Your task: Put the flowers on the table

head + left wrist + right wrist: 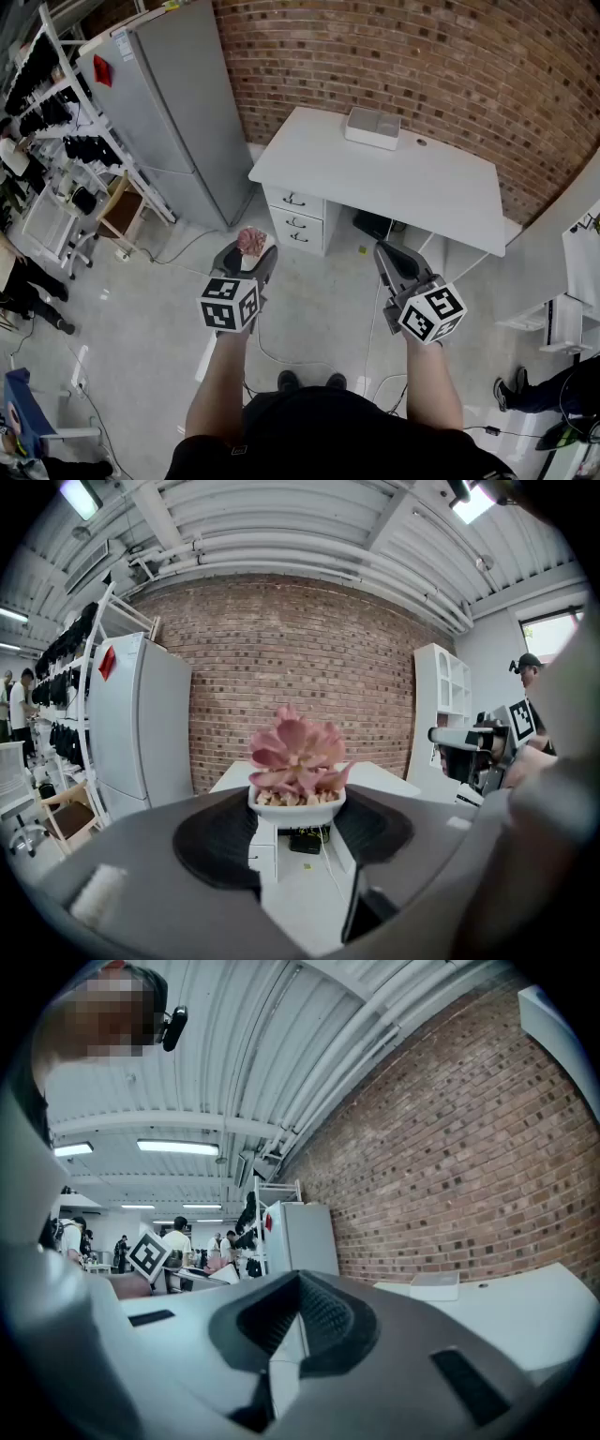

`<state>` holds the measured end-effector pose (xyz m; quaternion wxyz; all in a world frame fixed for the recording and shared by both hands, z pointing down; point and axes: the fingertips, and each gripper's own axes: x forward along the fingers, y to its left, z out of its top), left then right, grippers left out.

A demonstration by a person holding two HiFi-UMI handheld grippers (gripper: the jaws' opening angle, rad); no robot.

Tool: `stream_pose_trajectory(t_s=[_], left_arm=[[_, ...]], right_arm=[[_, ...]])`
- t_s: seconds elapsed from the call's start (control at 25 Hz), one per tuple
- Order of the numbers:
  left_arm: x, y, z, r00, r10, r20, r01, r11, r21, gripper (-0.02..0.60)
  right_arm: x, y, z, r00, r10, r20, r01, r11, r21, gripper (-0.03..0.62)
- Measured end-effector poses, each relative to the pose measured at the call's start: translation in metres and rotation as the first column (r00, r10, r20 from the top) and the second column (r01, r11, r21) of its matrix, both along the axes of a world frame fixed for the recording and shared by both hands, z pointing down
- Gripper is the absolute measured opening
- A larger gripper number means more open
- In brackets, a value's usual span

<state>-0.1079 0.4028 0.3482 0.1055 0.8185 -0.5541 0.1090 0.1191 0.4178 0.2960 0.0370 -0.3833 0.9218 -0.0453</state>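
Note:
A pink succulent in a small white pot [296, 803] sits between the pads of my left gripper [295, 827], which is shut on the pot. In the head view the same flowers [250, 242] are held in the air above the floor, short of the white table [441, 187]. My right gripper [392, 262] is shut and holds nothing; in the right gripper view its pads meet [298, 1321] and point up toward the brick wall.
A white box [372, 127] lies at the table's far edge by the brick wall. A drawer unit [300, 217] stands under the table's left end. A grey fridge [173, 103] and shelving [66, 122] stand to the left. Cables run over the floor [169, 309].

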Motion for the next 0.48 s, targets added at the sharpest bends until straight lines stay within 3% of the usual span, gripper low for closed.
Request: stream_pose_trajectory(t_s=[0.16,0.48], left_arm=[[-0.004,-0.01,0.004,0.999,0.005,0.046,-0.005,1.0,-0.002,0.259],[-0.01,0.0,0.004,0.997,-0.056,0.057,0.055,0.998,0.017,0.259]], right_arm=[[-0.004,-0.01,0.019,0.998,-0.006,-0.061,0.004,0.999,-0.032,0.011],[0.009,-0.011,0.014,0.999,0.045,-0.008,-0.045,0.998,-0.042,0.011]])
